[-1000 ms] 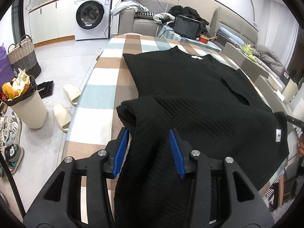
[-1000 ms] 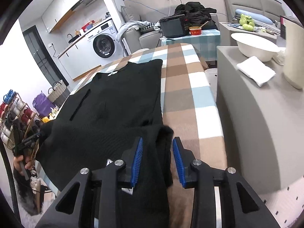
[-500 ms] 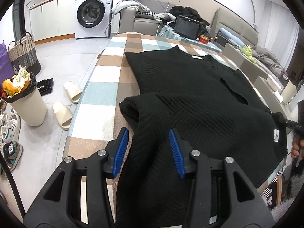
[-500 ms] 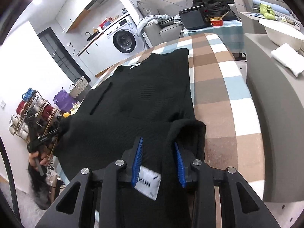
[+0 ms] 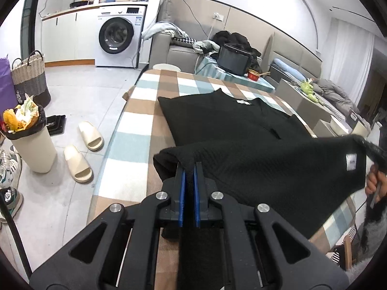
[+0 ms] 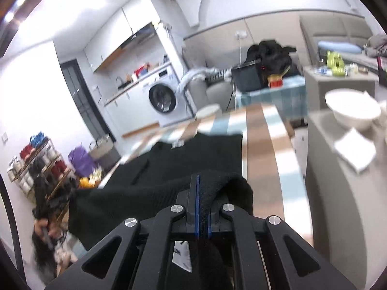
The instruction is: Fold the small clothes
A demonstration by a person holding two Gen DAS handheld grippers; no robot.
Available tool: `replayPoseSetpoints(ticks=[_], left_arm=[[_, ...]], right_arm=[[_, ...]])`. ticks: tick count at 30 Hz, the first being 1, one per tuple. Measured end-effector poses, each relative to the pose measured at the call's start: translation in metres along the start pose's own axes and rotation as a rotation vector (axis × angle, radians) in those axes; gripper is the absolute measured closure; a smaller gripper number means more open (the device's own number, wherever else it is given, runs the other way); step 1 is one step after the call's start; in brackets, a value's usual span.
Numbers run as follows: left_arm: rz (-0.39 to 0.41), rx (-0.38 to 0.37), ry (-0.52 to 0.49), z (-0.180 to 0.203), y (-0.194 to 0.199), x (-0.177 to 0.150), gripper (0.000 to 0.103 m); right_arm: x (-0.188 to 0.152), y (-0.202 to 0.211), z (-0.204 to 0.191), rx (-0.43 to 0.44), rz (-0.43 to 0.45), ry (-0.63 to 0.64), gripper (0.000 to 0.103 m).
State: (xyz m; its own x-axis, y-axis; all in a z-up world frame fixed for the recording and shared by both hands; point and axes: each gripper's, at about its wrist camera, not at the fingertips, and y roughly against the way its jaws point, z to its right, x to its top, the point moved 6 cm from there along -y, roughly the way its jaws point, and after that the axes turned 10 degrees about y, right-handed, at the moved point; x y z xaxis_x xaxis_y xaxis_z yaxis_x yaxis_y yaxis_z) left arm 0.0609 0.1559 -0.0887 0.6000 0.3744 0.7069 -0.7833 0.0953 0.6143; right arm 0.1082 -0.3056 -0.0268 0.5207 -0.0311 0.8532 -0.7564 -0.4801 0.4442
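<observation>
Black sweater (image 5: 254,145) hem within both closed jaws.

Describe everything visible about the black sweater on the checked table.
The black ribbed knit sweater lies spread on the brown, blue and white checked tablecloth, neck end far from the cameras with a small white label at the collar. Its near hem is lifted and doubled toward the body: the left gripper is shut on one bunched corner, the right gripper on the other. A white tag shows on the raised hem.
</observation>
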Motion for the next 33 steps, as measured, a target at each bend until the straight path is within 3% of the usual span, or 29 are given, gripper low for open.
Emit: replayPoseSetpoints(ticks=[3, 5, 9, 16, 18, 22, 26, 30, 33], left_arm=[[-0.013, 0.013, 0.023, -0.004, -0.013, 0.007, 0.099], [-0.038, 0.018, 0.051, -0.009, -0.029, 0.012, 0.099], [-0.11, 0.024, 0.098, -0.014, -0.054, 0.008, 0.098], [-0.156, 0.005, 0.04, -0.002, -0.068, -0.007, 0.091], [-0.136, 0.01, 0.021, 0.002, -0.071, -0.006, 0.099], [-0.052, -0.013, 0.014, 0.01, -0.057, 0.014, 0.099], [-0.004, -0.026, 0.004, 0.016, -0.054, 0.041, 0.099], [-0.12, 0.047, 0.044, -0.001, -0.092, 0.031, 0.099], [-0.168, 0.064, 0.046, -0.009, -0.1, 0.017, 0.091]], right_arm=[[0.011, -0.037, 0.013, -0.071, -0.041, -0.043, 0.099], [0.003, -0.067, 0.024, -0.105, -0.143, -0.065, 0.097], [-0.031, -0.1, 0.038, -0.046, -0.323, -0.137, 0.093], [-0.06, -0.081, 0.042, 0.002, -0.327, -0.108, 0.084], [-0.06, -0.081, 0.045, -0.006, -0.325, -0.094, 0.084], [-0.058, -0.079, 0.045, -0.041, -0.31, -0.072, 0.095], [-0.052, -0.069, 0.04, -0.028, -0.28, -0.078, 0.096], [-0.055, -0.073, 0.038, -0.052, -0.319, -0.058, 0.093], [-0.061, -0.068, 0.042, -0.049, -0.342, -0.087, 0.076]])
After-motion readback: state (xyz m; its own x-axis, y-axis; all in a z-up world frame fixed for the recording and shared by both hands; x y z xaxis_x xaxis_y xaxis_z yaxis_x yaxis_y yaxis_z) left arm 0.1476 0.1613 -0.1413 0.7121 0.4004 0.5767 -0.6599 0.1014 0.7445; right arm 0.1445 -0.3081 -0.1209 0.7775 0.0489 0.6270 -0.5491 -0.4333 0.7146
